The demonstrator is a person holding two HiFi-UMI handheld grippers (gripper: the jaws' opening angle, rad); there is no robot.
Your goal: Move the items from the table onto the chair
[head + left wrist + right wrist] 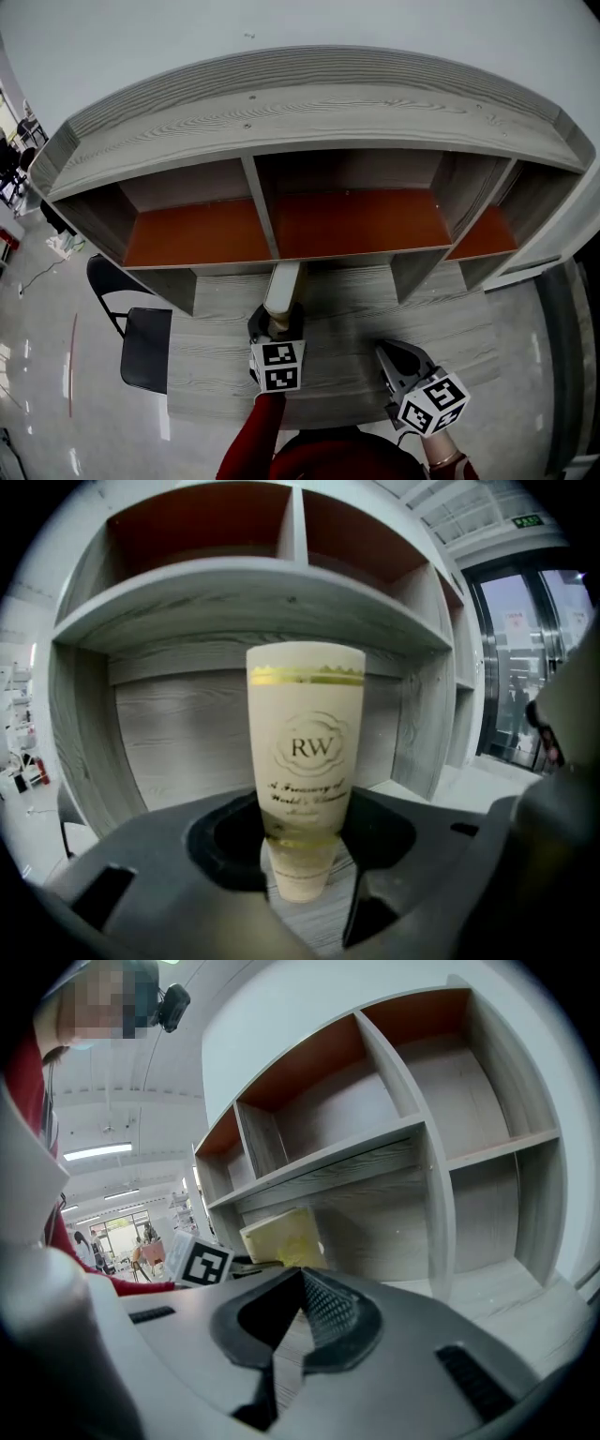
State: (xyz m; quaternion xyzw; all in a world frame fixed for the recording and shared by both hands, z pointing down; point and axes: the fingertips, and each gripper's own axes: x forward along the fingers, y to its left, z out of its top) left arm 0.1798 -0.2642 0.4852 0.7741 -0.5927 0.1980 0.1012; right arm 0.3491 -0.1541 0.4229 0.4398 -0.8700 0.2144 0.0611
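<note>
A cream tube (pixel 281 291) with gold trim and "RW" print stands upright on the grey wood table (pixel 441 323), in front of the shelf unit. My left gripper (pixel 275 326) is shut on it. In the left gripper view the dark jaws hug the narrow lower part of the tube (pixel 305 752) on both sides, where my left gripper (pixel 300 855) closes round it. My right gripper (pixel 384 349) hovers over the table to the right, shut, with nothing held. The right gripper view shows its jaws meeting at the tip of my right gripper (pixel 300 1274), with the tube (pixel 281 1238) beyond at the left.
A black folding chair (pixel 145 349) stands on the floor left of the table. A grey shelf unit (pixel 309 122) with orange-backed compartments rises along the table's far side. Glossy floor lies around.
</note>
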